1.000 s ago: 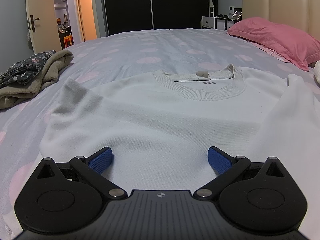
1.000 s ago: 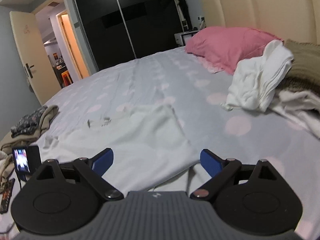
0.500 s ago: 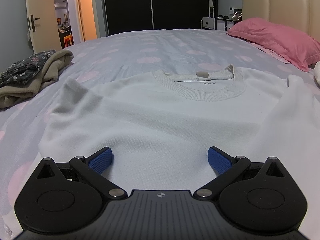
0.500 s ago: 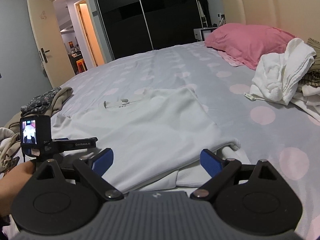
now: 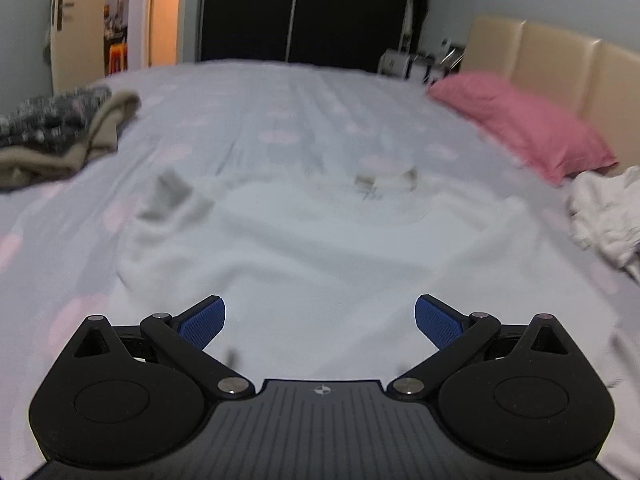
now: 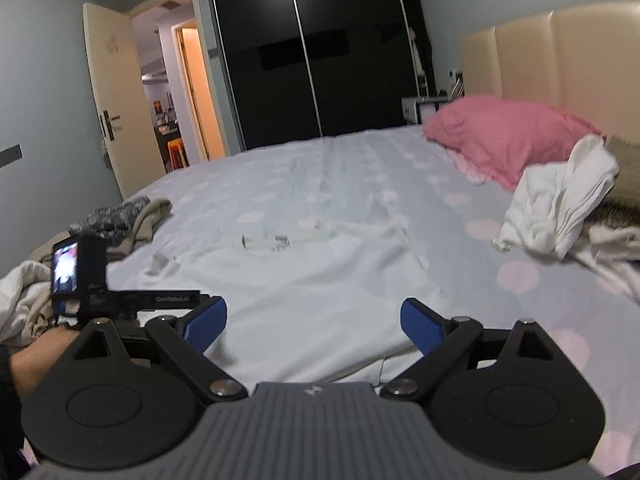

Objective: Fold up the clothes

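Now, left gripper: jaws spread wide with nothing between the blue pads; it hung over the near part of the white sweatshirt, and the view was smeared with blur.
Right gripper: jaws just as wide apart, holding nothing, poised above the sweatshirt's near hem.
Sweatshirt: lay spread front-up on the bed sheet, ribbed collar at the far end, one sleeve folded across the body with its cuff standing up on the left.
Left device seen from the right: its small lit screen and black body sat at the left edge of the right wrist view, held in a hand.
Bed sheet: pale grey-blue with pink dots, bare beyond the collar.
Left of the sweatshirt: a heap of a dark patterned garment on top of a beige one, well apart from the cuff.
Right of the sweatshirt: a crumpled pile of white clothes near the shoulder, resting against a knitted beige item.
Head of the bed: a pink pillow against a cream padded headboard.
Far side: a black sliding wardrobe and an open doorway with warm light.
In the way: nothing lay on the sweatshirt's body between either gripper and the collar.
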The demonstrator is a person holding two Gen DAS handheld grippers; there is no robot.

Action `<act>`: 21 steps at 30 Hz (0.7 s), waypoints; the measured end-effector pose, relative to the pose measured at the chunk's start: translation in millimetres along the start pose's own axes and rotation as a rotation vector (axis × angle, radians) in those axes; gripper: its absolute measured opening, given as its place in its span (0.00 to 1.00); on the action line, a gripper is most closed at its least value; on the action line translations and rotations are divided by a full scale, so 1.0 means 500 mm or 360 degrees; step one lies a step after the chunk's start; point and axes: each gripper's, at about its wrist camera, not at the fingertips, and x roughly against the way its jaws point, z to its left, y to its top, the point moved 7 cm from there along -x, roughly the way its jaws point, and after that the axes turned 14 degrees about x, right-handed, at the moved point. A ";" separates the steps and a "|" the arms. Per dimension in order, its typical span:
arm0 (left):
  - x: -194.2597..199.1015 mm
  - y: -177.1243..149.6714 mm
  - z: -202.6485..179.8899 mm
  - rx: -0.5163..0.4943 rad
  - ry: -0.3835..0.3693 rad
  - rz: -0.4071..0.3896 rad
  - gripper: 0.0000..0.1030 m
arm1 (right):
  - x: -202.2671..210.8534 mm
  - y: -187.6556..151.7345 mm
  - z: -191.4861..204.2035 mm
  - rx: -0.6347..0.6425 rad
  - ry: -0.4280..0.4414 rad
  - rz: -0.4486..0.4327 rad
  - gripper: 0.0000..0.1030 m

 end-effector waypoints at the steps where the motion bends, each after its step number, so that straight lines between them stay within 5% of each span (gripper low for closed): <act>1: 0.018 0.004 -0.007 -0.0013 0.0003 -0.0012 1.00 | 0.018 0.011 0.004 0.0010 -0.0017 -0.0017 0.92; 6: 0.093 0.022 -0.035 -0.0124 0.0141 0.0024 1.00 | 0.103 0.073 0.024 0.0005 -0.0064 -0.0125 0.92; 16: 0.228 0.082 -0.060 -0.0113 -0.0089 -0.0098 1.00 | 0.200 0.237 0.102 -0.0146 -0.0006 -0.0226 0.92; 21: 0.266 0.160 -0.077 -0.0096 -0.0127 -0.0158 1.00 | 0.274 0.462 0.112 0.0014 0.0160 -0.0362 0.92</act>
